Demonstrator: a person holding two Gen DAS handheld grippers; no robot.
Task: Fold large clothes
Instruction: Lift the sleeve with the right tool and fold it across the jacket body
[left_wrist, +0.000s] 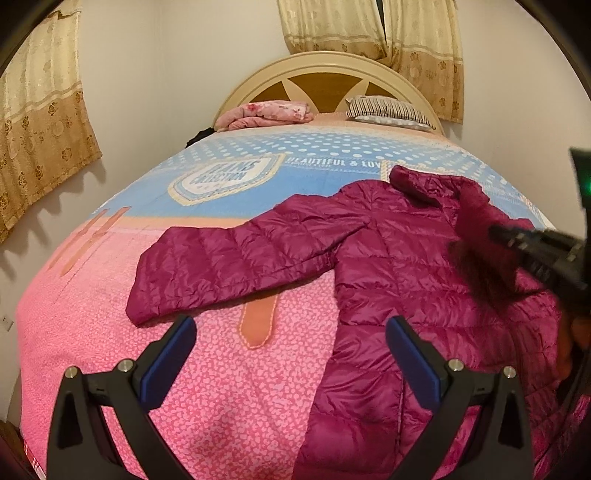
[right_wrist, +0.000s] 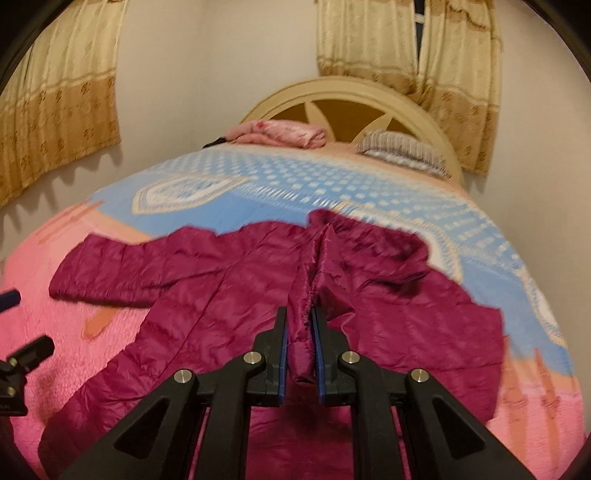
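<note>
A magenta puffer jacket lies spread on the bed, collar toward the headboard. Its left sleeve stretches flat to the left. My left gripper hovers open above the pink bedspread, just in front of that sleeve's cuff, with nothing between its blue pads. My right gripper is shut on the jacket's other sleeve, whose cuff is bunched between the pads and lifted over the jacket body. In the left wrist view the right gripper comes in from the right with the blurred sleeve hanging from it. The left gripper shows at the right wrist view's left edge.
The bed has a pink and blue spread. A folded pink blanket and a striped pillow lie against the curved headboard. Curtains hang on the walls left and behind. A person's hand shows at the right edge.
</note>
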